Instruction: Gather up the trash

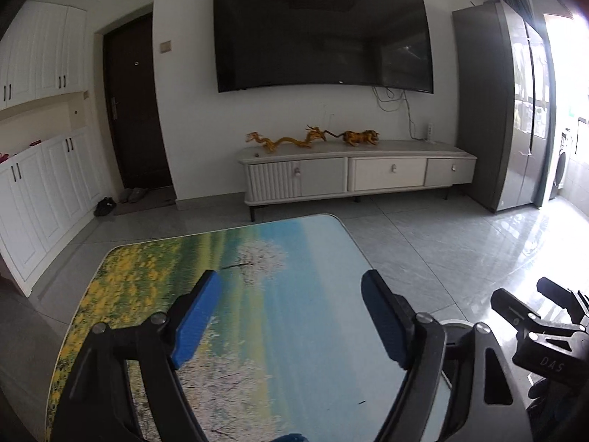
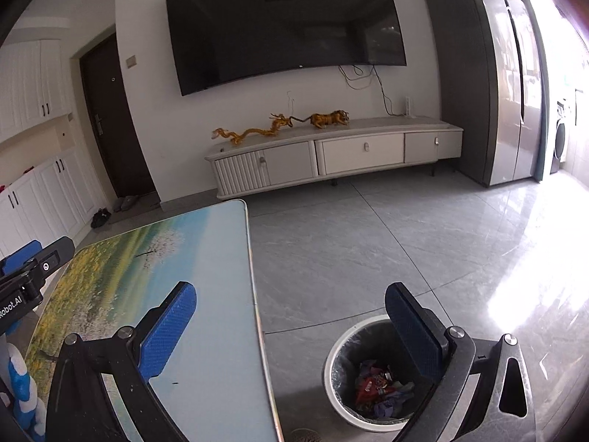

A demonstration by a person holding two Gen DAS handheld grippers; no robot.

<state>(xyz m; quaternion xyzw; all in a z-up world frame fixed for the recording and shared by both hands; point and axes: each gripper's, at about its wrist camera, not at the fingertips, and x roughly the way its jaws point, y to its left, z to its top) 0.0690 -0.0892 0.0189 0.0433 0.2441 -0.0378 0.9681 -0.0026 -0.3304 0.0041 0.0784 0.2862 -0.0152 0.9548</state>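
My left gripper (image 1: pixel 291 316) hangs open over the table (image 1: pixel 302 250) with the painted meadow top, nothing between its blue pads. My right gripper (image 2: pixel 291 328) is open too and holds nothing; it straddles the right edge of the table (image 2: pixel 221 250). Below its right finger, on the floor, stands a round white bin (image 2: pixel 333 375) with a dark liner. Crumpled wrappers (image 2: pixel 375 386), red and purple, lie in the bin. The right gripper's body (image 1: pixel 545 335) shows at the lower right of the left wrist view, and the left gripper's body (image 2: pixel 29 276) at the left edge of the right wrist view.
Across the grey tiled floor (image 2: pixel 405 239) stands a long white TV cabinet (image 1: pixel 353 173) with golden dragon and tiger figures (image 1: pixel 313 139), under a wall-mounted television (image 1: pixel 320 37). A grey fridge (image 1: pixel 497 110) stands to the right, a dark door (image 1: pixel 132 110) and white cupboards (image 1: pixel 40 191) to the left.
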